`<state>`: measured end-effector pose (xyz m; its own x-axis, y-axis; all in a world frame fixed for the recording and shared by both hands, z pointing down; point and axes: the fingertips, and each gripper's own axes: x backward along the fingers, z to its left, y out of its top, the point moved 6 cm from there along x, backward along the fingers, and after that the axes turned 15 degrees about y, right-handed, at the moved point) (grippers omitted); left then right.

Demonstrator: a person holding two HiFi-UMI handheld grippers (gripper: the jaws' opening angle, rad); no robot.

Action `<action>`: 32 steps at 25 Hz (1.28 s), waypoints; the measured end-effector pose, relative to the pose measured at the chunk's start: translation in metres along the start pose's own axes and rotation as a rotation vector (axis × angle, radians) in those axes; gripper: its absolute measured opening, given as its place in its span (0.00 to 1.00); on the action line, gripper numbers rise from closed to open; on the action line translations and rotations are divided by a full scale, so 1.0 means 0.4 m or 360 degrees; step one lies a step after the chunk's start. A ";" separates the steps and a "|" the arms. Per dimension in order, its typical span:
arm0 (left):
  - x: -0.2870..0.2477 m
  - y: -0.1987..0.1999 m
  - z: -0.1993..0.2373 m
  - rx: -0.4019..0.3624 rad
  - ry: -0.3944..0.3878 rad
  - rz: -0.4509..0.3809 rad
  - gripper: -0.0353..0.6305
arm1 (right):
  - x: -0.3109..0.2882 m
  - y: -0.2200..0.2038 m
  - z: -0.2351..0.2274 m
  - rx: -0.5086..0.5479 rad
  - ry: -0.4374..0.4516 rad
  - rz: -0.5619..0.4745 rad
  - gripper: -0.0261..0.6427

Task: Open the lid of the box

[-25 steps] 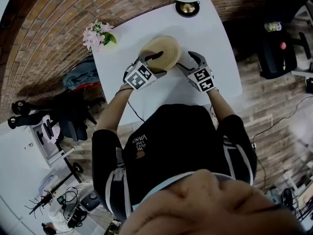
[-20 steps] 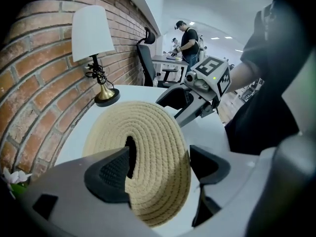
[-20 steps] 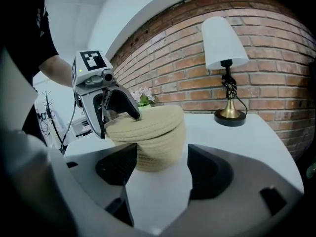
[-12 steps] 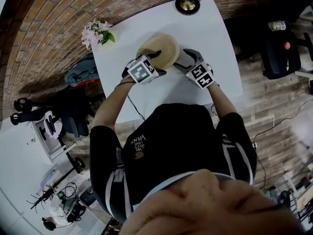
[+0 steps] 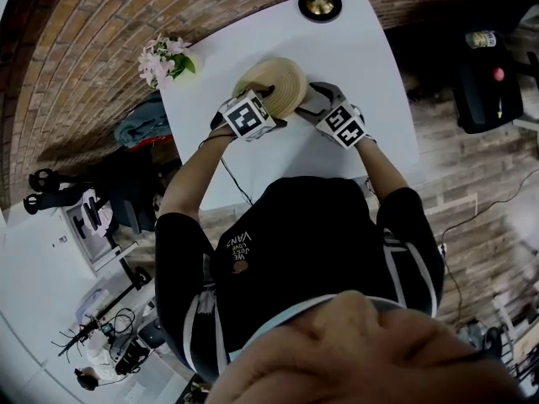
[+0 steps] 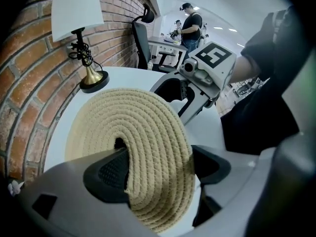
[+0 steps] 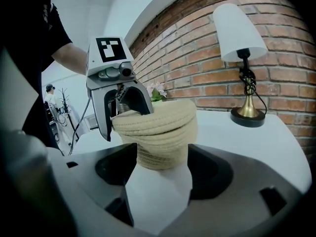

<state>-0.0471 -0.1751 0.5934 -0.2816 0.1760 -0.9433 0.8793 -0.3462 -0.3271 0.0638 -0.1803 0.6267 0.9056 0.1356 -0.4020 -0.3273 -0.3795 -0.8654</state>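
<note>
A round box of coiled beige rope [image 7: 163,154] stands on the white table [image 5: 362,57]. Its rope lid [image 5: 274,81] is tilted, raised on the left side. My left gripper [image 5: 268,99] is shut on the lid's rim [image 6: 133,132], one jaw under it and one over. My right gripper [image 5: 305,99] is at the box's right side, and its jaws [image 7: 163,169] close on the lower body of the box. The inside of the box is hidden by the lid.
A brass lamp [image 5: 318,5] with a white shade stands at the table's far edge by the brick wall. Pink flowers [image 5: 164,57] sit at the far left corner. Chairs, cables and a person are on the floor around the table.
My left gripper has risen and moved slightly away from me with the lid's rim, tilting the lid more. My right gripper has stayed on the box.
</note>
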 end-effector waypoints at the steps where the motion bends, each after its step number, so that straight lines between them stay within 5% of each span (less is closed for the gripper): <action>1: 0.000 0.000 0.001 0.0003 -0.0004 0.0001 0.63 | -0.003 -0.002 -0.001 0.0003 0.0009 0.0007 0.48; 13: -0.010 -0.004 0.000 0.0037 0.0059 0.0075 0.63 | -0.025 -0.014 -0.014 -0.0004 0.0046 0.0029 0.48; 32: -0.001 -0.005 0.002 0.0136 0.0121 -0.0022 0.62 | -0.029 -0.023 -0.021 -0.0039 0.0027 0.0001 0.48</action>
<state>-0.0490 -0.1754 0.5945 -0.2605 0.2497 -0.9326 0.8387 -0.4200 -0.3467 0.0583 -0.1860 0.6416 0.9099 0.1197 -0.3973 -0.3215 -0.4017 -0.8575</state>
